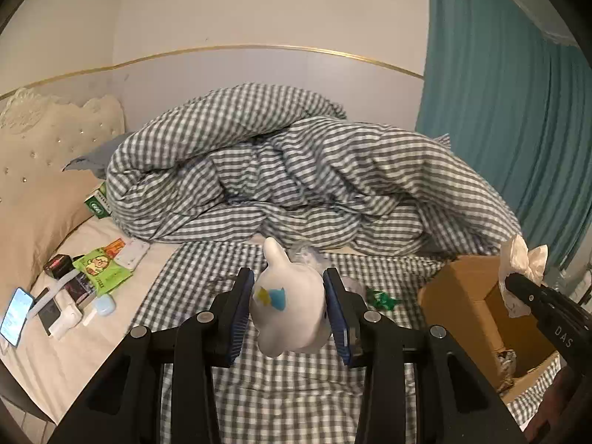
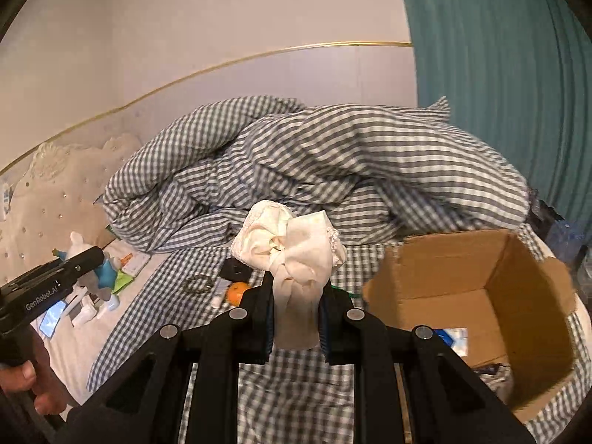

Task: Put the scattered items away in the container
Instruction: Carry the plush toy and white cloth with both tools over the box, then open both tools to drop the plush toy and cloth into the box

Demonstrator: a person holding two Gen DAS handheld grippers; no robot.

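The plush toy [image 1: 286, 303] looks like soft, matt white fabric with a small blue and yellow patch. The cream cloth [image 2: 292, 255] is thin and crumpled, with a lacy edge. The cardboard box [image 2: 477, 259] is plain brown corrugated paperboard — dull, with raw edges. The checked duvet [image 1: 296, 170] is woven cotton-like cloth, matt and creased. The left gripper [image 1: 288, 310] and the right gripper [image 2: 296, 318] are matt black plastic with round metal fasteners — their pads [image 1: 242, 314] look ribbed and blue. The headboard [image 1: 40, 170] is tufted and faintly glossy. The snack packet [image 1: 101, 270] is shiny green film.
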